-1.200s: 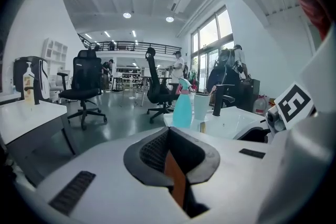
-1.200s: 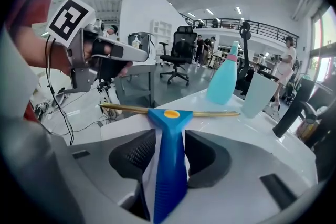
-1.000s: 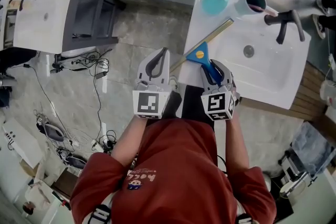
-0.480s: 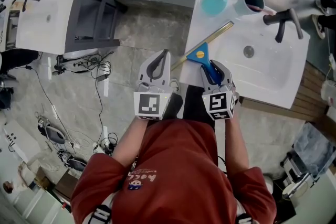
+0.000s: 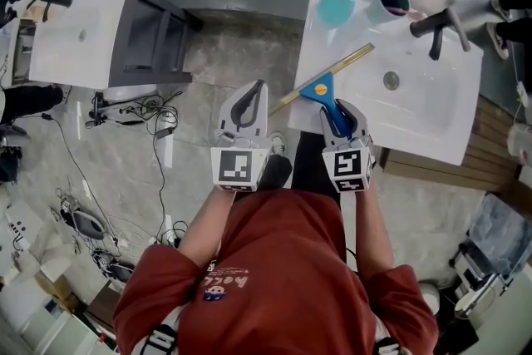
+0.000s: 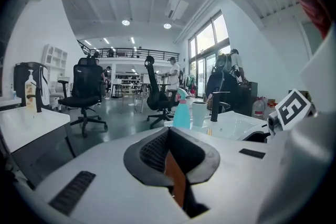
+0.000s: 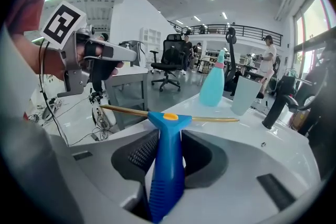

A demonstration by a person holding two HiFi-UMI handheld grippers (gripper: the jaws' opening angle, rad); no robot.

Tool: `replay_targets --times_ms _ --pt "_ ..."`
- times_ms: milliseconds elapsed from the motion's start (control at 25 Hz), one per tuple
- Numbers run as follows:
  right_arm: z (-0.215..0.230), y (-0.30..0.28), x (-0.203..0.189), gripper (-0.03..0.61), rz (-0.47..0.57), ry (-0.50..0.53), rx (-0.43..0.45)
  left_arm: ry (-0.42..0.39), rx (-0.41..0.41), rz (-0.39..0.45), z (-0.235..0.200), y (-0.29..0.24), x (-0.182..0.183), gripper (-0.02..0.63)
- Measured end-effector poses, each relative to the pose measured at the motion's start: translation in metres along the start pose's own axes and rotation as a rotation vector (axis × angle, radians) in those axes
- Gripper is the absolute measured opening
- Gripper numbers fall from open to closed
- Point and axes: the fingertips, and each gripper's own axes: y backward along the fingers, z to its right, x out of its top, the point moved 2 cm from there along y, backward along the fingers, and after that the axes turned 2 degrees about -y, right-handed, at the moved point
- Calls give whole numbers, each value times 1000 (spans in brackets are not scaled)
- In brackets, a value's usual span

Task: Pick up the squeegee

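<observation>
- Right hand-held gripper (image 5: 342, 115): I read its jaws as closed against the blue handle of the squeegee (image 5: 321, 87). Nothing else is between them.
- Squeegee: the brass-coloured blade bar sits across the near left corner of the white sink surface (image 5: 432, 133). One end overhangs the edge, above the floor (image 5: 208, 71).
- Left hand-held gripper (image 5: 249, 101): jaws together and empty, held over the floor just beside the surface.
- A spray bottle (image 5: 337, 2), a cup (image 5: 389, 6) and a tap (image 5: 434, 25) stand along the far side of the surface.
</observation>
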Motion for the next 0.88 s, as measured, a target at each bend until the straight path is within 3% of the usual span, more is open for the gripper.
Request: replay_targets --times_ms 560,880 --pt "10 56 13 144 94 -112 -223 -26 -34 95 1 38 29 15" --pt "26 108 45 144 217 -139 -405 -43 -40 169 2 58 55 15"
